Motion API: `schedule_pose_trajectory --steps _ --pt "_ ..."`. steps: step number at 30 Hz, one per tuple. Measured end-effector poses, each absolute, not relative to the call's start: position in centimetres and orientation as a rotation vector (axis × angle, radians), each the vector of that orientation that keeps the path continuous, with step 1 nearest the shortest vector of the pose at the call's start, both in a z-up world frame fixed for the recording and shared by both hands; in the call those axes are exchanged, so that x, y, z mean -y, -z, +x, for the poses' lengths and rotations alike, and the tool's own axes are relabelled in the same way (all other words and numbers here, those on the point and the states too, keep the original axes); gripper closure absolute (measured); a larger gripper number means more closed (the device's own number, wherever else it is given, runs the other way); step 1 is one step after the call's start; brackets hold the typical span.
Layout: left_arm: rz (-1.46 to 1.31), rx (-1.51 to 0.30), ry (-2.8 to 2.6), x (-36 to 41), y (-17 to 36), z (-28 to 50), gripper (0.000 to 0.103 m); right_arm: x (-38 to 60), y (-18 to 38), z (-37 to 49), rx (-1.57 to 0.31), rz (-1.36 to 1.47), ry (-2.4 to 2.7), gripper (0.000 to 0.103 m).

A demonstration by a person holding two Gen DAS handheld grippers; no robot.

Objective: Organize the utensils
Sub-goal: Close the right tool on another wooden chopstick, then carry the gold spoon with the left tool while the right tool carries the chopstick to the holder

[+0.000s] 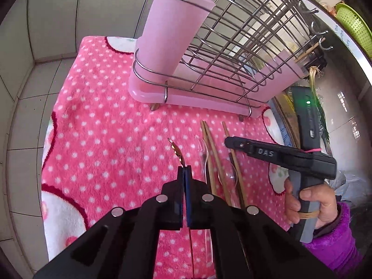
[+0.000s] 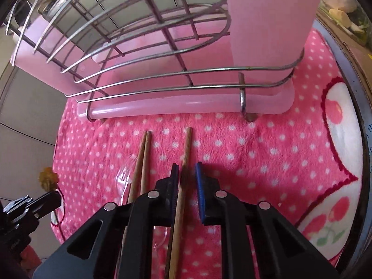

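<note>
Left gripper (image 1: pixel 184 171) is clamped on a gold utensil (image 1: pixel 177 154); right gripper (image 2: pixel 187 171), jaws apart, straddles a chopstick (image 2: pixel 186 148). Next it probably closes, then lifts toward the pink holder (image 2: pixel 274 11) at 12 o'clock.

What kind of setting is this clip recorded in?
Probably a home kitchen: a wire dish rack with a pink utensil cup on a tiled-wall counter, and chopsticks on a pink dotted towel.

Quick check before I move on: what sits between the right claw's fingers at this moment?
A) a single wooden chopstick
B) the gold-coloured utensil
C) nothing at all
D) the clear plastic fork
A: in the right wrist view, a single wooden chopstick runs up between the open fingers of the right claw, while the clear plastic fork lies off to its left.
</note>
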State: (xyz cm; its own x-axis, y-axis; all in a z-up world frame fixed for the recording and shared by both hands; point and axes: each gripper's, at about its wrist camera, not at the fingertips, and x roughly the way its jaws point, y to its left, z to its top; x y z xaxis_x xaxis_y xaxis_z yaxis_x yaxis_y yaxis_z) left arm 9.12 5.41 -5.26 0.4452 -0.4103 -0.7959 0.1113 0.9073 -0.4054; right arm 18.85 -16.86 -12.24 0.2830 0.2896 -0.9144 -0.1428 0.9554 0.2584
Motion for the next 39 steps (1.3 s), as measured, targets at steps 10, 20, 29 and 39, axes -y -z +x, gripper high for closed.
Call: schedule_pose_trajectory --steps 10,20,29,39 --pt "-0.331 -0.994 0.348 -6.3 3.4 7.9 0.102 18.2 9.8 16.1 -1.126 0.182 -0.298 0.097" --pt "-0.315 -0.871 0.343 -6.4 0.1 6.8 0.102 21.9 3.5 9.5 -0.815 0.243 -0.336 0.097" --pt "-0.333 -0.745 0.321 -6.9 -2.6 5.7 0.102 24.8 -0.7 7.0 -0.67 0.281 -0.346 0.097" --pt "-0.286 -0.616 0.275 -7.2 -6.1 4.6 0.102 26.2 -5.5 6.8 -0.55 0.253 -0.341 0.097"
